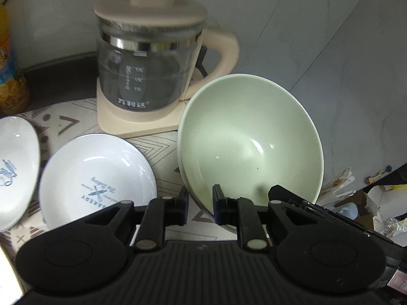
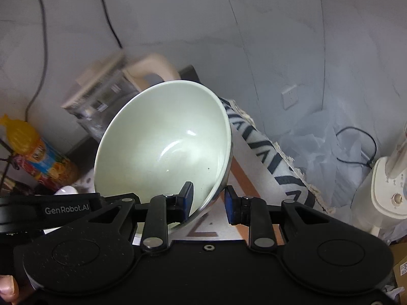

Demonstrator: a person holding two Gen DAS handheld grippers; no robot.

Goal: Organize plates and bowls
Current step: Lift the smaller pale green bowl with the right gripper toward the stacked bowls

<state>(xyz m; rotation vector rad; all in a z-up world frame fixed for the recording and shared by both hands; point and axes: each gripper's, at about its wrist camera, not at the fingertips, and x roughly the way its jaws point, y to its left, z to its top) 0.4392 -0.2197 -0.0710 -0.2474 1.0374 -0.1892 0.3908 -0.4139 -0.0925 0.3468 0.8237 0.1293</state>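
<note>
The pale green bowl (image 1: 250,137) is tilted steeply just in front of the glass kettle (image 1: 150,61). The left gripper (image 1: 201,207) and right gripper (image 2: 208,203) each have jaws grasping its lower rim. A white plate (image 1: 98,178) lies beside the bowl on the bench (image 1: 162,150).

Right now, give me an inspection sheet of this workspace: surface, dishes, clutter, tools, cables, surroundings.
Surface: patterned mat under the dishes.
Job's things: green bowl tilted, its rim between the fingers of both tools; two white plates lying on the mat, apart from the bowl.
Clutter: glass kettle on its base behind the bowl; orange bottle at the wall.
Grippers: left tool and right tool each straddle the bowl's rim; closure unclear.
Cables: black cable hanging down the wall; another beside the white appliance.
Surroundings: grey wall, wall socket.
</note>
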